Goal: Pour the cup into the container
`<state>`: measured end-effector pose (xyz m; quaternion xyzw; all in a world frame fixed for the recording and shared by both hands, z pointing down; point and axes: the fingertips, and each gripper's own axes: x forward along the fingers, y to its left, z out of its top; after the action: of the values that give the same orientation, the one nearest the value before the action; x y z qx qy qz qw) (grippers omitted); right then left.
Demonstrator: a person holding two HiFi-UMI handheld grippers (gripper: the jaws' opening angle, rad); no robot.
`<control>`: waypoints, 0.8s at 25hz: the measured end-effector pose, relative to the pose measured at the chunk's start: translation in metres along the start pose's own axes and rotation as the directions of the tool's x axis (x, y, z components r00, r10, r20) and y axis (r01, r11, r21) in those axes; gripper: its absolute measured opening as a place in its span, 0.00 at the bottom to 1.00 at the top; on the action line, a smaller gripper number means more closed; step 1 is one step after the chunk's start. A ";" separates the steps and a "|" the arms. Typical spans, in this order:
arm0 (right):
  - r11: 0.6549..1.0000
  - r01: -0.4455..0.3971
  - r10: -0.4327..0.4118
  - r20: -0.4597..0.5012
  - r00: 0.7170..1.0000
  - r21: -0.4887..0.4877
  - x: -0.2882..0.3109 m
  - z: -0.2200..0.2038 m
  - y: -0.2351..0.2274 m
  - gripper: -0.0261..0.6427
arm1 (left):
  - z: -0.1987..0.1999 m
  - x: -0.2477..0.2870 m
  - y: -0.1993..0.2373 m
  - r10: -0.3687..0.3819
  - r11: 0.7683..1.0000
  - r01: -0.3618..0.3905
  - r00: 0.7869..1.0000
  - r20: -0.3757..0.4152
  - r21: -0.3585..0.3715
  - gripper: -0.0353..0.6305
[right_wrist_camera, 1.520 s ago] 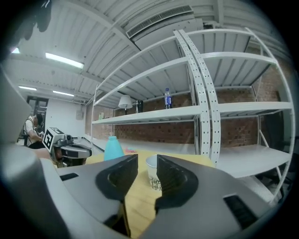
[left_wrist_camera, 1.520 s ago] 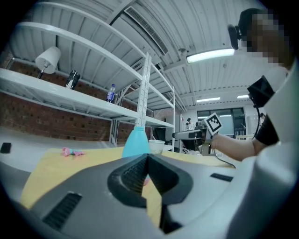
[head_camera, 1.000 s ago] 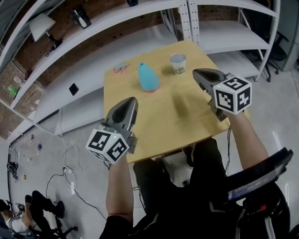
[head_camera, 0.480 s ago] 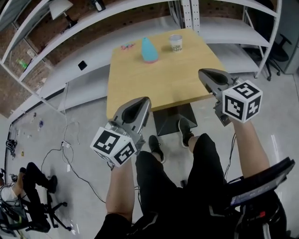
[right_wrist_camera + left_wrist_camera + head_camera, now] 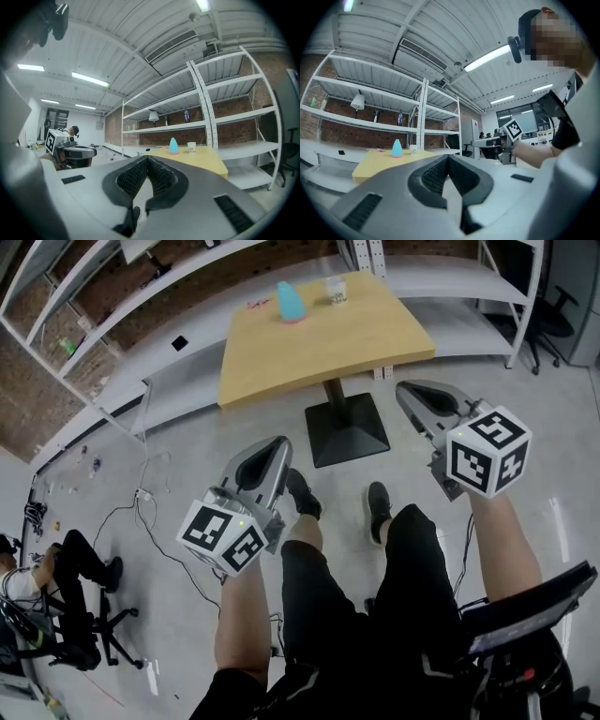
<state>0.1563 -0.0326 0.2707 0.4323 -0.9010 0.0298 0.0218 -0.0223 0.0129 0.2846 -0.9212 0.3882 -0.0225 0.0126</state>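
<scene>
Workshop-like lab: brick wall (image 5: 33,404), bare steel shelving (image 5: 448,276), floor cables (image 5: 141,495)

One wooden table (image 5: 319,343) carries three items: one paper cup (image 5: 336,291), one turquoise container (image 5: 290,302) and one small pink object (image 5: 255,306). Two hand-held grippers, the left gripper (image 5: 272,444) and the right gripper (image 5: 409,390), bear one marker cube each (image 5: 223,535) (image 5: 487,451), two cubes in all. Two black shoes (image 5: 302,493) (image 5: 378,507). Two office chairs (image 5: 89,634) (image 5: 553,310). One other person (image 5: 56,563) at the left edge. One lamp (image 5: 153,116) and one bottle (image 5: 186,115) on the shelving (image 5: 225,112).
</scene>
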 end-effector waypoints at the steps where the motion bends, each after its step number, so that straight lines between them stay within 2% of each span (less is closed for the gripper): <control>1: 1.000 -0.006 0.006 0.000 1.000 0.002 -0.014 -0.003 0.011 0.04 | -0.003 -0.011 -0.012 0.004 1.000 -0.004 1.000 -0.006 -0.007 0.04; 14: 0.999 -0.004 0.003 0.035 0.999 0.033 -0.182 -0.019 0.128 0.04 | -0.012 -0.149 -0.158 0.033 0.999 -0.033 0.999 -0.024 -0.025 0.04; 20: 1.000 -0.008 0.008 0.044 0.999 0.012 -0.259 -0.018 0.194 0.04 | -0.009 -0.221 -0.227 0.026 1.000 -0.026 1.000 -0.018 -0.017 0.04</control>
<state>0.1678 0.2913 0.2653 0.4293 -0.9028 0.0258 -0.0004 -0.0147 0.3289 0.2961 -0.9160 0.4003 -0.0269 0.0014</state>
